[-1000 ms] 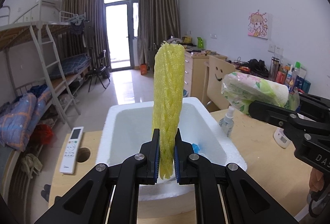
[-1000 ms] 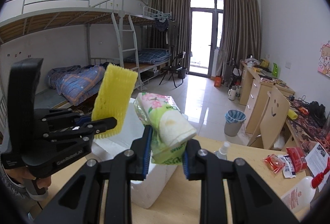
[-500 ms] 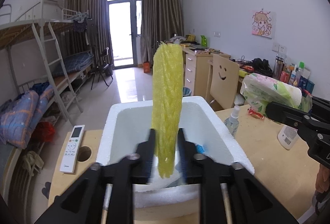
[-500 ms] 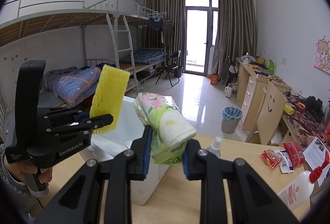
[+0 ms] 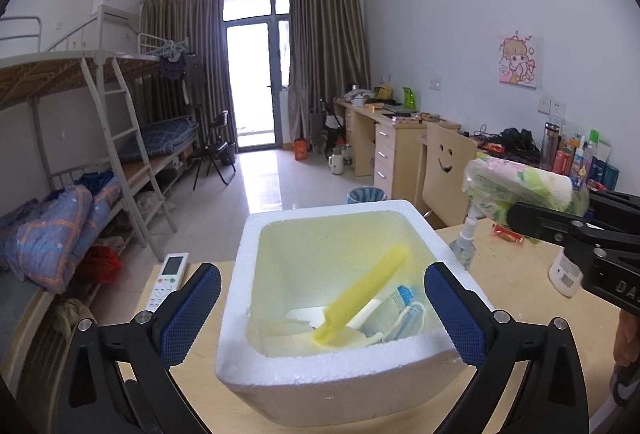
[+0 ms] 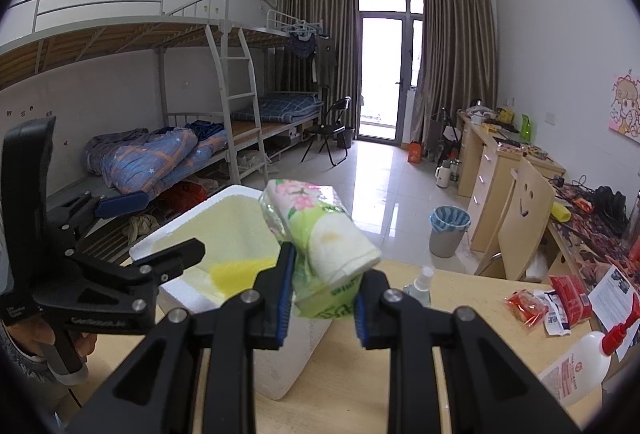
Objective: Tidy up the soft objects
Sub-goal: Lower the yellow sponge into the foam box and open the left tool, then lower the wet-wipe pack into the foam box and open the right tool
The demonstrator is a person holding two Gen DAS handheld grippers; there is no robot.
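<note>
Both grippers busy: left gripper (image 5: 322,308) opening, nothing between, yellow foam net (image 5: 362,296) lying ahead in foam box (image 5: 332,382); right gripper (image 6: 320,300) clamping tissue pack (image 6: 320,238).

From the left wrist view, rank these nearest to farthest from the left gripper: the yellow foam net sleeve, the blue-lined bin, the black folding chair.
From the left gripper:
1. Yellow foam net sleeve, lying in the white foam box just ahead.
2. Blue-lined bin, on the floor beyond the box.
3. Black folding chair, far left, near the bunk.
</note>
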